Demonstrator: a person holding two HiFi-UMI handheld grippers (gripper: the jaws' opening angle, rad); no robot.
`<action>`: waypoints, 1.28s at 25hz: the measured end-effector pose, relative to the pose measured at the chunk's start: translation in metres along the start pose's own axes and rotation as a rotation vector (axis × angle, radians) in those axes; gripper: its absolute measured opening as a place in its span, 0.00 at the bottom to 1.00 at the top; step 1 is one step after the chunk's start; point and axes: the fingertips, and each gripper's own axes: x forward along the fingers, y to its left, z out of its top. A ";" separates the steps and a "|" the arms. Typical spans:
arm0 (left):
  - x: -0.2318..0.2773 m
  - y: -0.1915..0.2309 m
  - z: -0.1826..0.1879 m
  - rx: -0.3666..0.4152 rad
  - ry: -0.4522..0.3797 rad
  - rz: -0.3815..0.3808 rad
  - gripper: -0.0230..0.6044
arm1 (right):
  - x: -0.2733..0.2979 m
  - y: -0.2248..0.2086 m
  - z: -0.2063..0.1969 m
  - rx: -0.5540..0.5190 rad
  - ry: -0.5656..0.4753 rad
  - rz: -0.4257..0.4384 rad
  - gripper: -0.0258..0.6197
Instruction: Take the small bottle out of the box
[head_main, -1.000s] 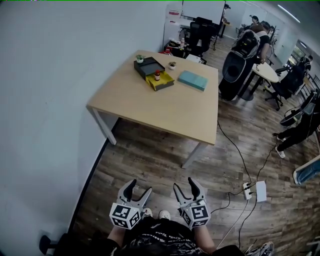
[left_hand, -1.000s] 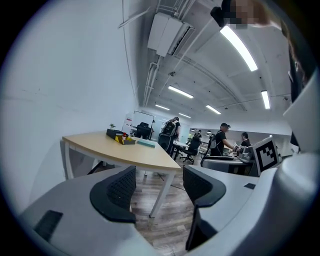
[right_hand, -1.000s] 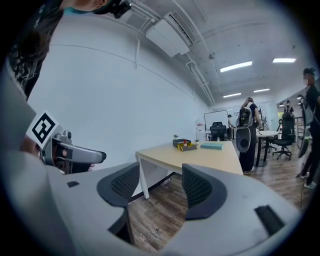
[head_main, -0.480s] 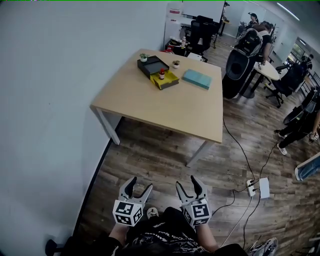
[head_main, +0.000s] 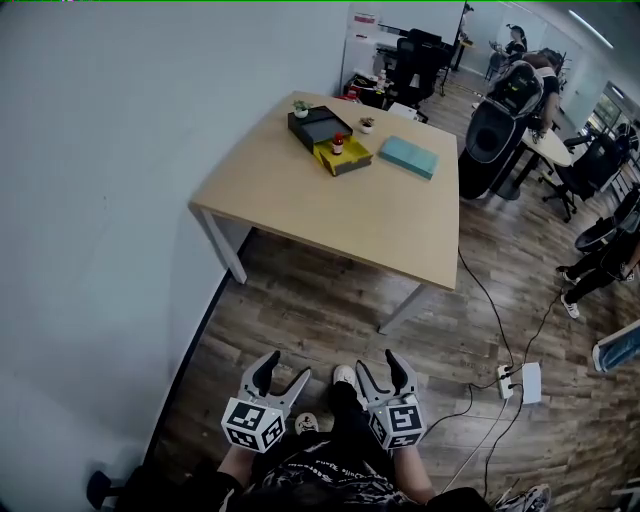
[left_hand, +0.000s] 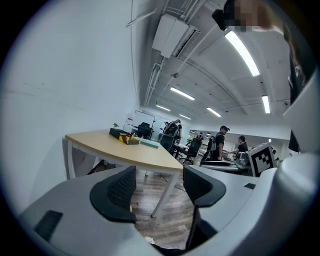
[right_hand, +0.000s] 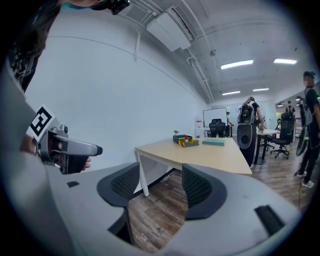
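A small bottle with a red cap (head_main: 338, 146) stands in a yellow box (head_main: 343, 158) at the far end of a light wooden table (head_main: 340, 205). The same box (right_hand: 189, 143) shows small and distant in the right gripper view, and the box (left_hand: 129, 140) likewise in the left gripper view. My left gripper (head_main: 277, 378) and right gripper (head_main: 381, 372) hang low near my body, far from the table. Both are open with nothing between the jaws.
A dark tray (head_main: 320, 125) with a small potted plant (head_main: 301, 107) sits beside the yellow box. A teal pad (head_main: 408, 157) lies to its right. A white wall (head_main: 110, 200) runs along the left. A power strip (head_main: 518, 382) and cables lie on the wood floor; office chairs and people stand further back.
The table has come slightly closer and shifted right in the head view as I step forward. Both grippers stay low and open.
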 end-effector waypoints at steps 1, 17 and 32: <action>0.003 0.004 0.000 -0.009 0.000 0.007 0.52 | 0.005 -0.003 0.001 -0.001 0.001 0.002 0.47; 0.115 0.040 0.026 -0.028 0.016 0.172 0.52 | 0.131 -0.069 0.043 -0.096 -0.013 0.144 0.47; 0.262 0.023 0.057 -0.001 0.019 0.178 0.52 | 0.210 -0.183 0.070 -0.061 -0.031 0.214 0.47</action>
